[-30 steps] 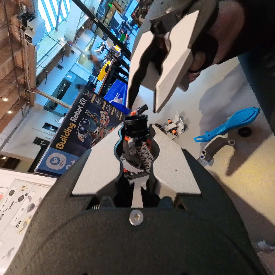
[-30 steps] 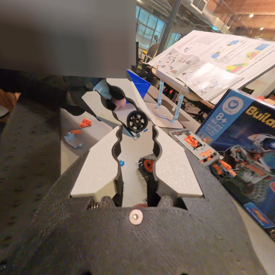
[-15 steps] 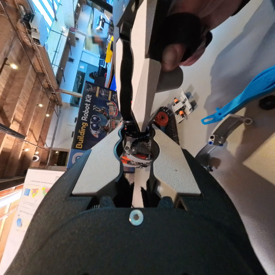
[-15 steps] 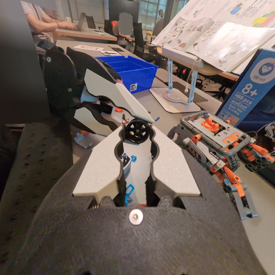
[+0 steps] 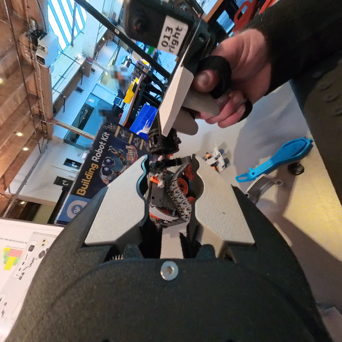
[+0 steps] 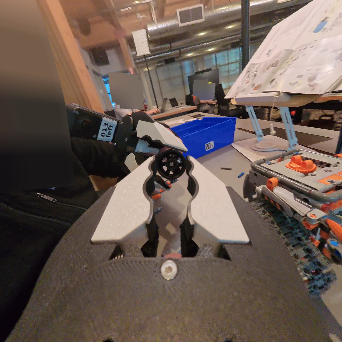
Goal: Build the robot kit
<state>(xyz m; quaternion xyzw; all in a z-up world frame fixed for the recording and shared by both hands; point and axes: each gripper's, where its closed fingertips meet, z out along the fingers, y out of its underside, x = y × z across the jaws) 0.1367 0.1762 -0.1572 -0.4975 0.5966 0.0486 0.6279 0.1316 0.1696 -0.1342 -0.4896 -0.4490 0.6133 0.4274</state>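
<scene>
Right hand-held gripper [image 6: 169,167]: fingers narrowly parted, tips pinching black wheel [image 6: 171,165]. Left hand-held gripper [image 5: 169,177]: fingers partly closed around grey-orange tracked model [image 5: 171,192], gripping it. Wheel at 12 o'clock of model, just beyond left fingertips. On counter [image 5: 259,137], 2 o'clock: blue tool [image 5: 277,162], small white part [image 5: 216,161]. 11 o'clock: kit box [image 5: 103,166]. Right view, 3 o'clock: large tracked build [image 6: 288,187]; beyond, 1 o'clock, blue bin [image 6: 205,137].
</scene>
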